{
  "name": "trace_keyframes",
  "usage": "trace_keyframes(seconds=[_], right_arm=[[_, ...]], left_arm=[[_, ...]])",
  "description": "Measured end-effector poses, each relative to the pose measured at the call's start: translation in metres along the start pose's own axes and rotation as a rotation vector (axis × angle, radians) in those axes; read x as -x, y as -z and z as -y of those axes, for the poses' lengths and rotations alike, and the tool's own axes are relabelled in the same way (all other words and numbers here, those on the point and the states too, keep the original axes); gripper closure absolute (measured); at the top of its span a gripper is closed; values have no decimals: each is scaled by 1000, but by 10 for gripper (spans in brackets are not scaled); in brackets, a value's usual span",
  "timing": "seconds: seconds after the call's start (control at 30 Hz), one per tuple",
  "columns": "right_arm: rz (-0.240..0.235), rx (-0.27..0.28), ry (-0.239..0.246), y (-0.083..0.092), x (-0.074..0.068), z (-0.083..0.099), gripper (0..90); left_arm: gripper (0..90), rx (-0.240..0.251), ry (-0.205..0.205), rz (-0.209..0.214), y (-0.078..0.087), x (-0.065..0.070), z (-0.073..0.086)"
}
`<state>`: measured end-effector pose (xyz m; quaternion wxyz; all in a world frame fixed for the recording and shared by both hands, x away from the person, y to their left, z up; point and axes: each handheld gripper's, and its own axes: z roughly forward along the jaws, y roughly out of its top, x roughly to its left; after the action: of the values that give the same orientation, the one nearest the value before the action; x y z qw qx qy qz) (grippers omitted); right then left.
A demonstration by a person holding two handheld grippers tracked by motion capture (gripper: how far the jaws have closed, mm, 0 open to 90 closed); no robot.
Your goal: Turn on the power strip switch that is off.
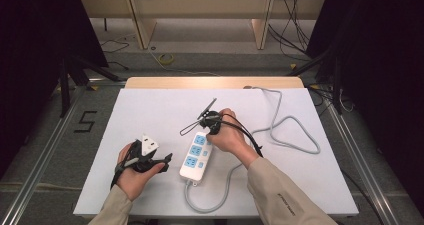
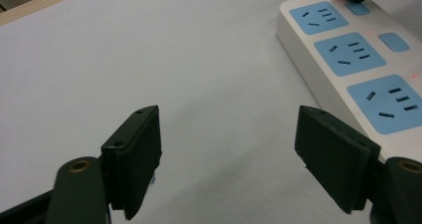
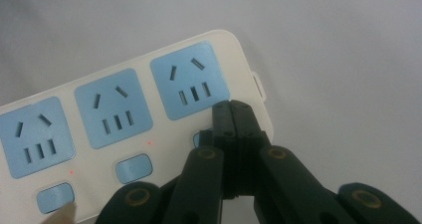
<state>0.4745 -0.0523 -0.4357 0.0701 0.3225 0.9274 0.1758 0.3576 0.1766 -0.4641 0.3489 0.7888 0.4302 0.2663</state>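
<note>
A white power strip with three blue sockets lies mid-table, its far end under my right hand. My right gripper is shut, and its joined tips rest on the blue switch beside the end socket of the power strip; nothing is held between the jaws. Two more blue switches sit along the near edge. My left gripper stands open just left of the strip, low over the sheet. Its pads are wide apart with nothing between them, and the power strip lies beside its right jaw.
The strip's grey cable runs off its near end and loops over the right half of the white sheet toward the far edge. Beyond the wooden table edge are floor cables and stand legs.
</note>
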Motion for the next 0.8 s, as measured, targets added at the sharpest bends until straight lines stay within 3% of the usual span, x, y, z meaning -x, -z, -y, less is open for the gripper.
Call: trace_keyframes(seconds=[0.13,0.33,0.57,0.67,0.8], right_arm=[[4,-3,19,0,0,0,900],[-26,-6,21,3,-2,0,900],[-30,-9,16,3,-2,0,900],[-81,-2,15,1,-4,-1,900],[-59,-13,35,1,-6,-3,900]], left_arm=[[262,0,-3,0,0,1,0],[262,-4,-2,1,0,0,0],[262,-2,-2,1,0,0,0],[262,-2,-1,1,0,0,0],[262,-2,-1,1,1,-1,0]])
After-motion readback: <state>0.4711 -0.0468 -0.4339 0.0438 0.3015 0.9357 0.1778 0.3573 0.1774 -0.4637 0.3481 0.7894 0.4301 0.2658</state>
